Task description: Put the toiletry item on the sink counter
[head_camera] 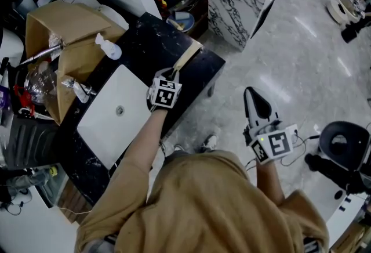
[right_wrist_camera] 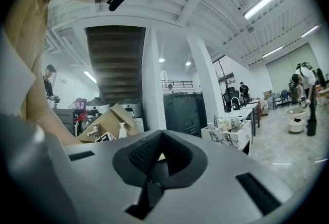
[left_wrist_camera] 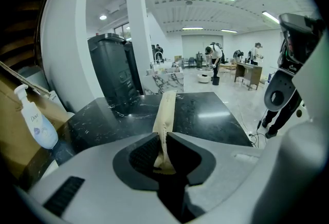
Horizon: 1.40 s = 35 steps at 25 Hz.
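Worryingly, the left gripper (left_wrist_camera: 163, 146) pinched the tube (left_wrist_camera: 167, 110) only by its tip in the jaws, so it might twist loose ahead; jaws of the right gripper (right_wrist_camera: 157, 156) were pressed together.

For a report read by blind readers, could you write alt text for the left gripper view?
The left hand-held gripper is shut on a flat beige tube that points out over a black marble counter. A white pump bottle is at the left.
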Available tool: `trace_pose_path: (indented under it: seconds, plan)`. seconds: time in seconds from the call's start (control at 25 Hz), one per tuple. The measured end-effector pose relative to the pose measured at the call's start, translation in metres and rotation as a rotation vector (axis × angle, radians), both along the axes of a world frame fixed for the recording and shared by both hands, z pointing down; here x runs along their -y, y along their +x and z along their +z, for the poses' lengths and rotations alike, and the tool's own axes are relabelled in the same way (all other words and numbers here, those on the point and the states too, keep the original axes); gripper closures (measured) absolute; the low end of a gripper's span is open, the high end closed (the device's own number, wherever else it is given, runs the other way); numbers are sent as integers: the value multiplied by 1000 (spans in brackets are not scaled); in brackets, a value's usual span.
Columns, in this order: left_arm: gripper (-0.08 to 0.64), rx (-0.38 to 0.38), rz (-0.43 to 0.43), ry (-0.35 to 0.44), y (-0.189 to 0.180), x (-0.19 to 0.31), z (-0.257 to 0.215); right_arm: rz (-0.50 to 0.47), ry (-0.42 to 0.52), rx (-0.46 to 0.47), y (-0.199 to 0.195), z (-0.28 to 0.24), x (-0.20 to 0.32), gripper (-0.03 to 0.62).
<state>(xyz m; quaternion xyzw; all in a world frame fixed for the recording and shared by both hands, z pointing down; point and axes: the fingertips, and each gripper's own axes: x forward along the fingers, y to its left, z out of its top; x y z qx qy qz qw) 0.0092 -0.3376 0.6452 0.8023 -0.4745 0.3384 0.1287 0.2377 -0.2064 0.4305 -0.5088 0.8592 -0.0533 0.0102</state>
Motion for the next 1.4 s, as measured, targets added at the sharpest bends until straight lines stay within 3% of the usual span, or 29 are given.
trace_pose_path:
  seconds: [0.16, 0.2, 0.28, 0.4, 0.76, 1.0, 1.4]
  plan:
    - [502, -30, 7, 2, 0, -2, -1, 29, 7, -11, -1, -5, -11, 588]
    - [462, -41, 8, 4, 1, -3, -2, 36, 6, -16, -1, -6, -14, 588]
    - [290, -55, 6, 24, 2, -4, -7, 49, 3, -24, -3, -7, -20, 588]
    - [222, -61, 13, 83, -3, -5, -20, 66, -2, -33, -10, -6, -31, 588]
    - [209, -155, 28, 89, -27, -30, -36, 71, -8, -67, -55, -10, -60, 588]
    - [210, -218, 0, 143, -52, -42, -63, 38, 8, -73, -88, -24, -77, 588]
    - [229, -315, -31, 206, -89, -61, -91, 84, 4, -119, -100, -26, -82, 588]
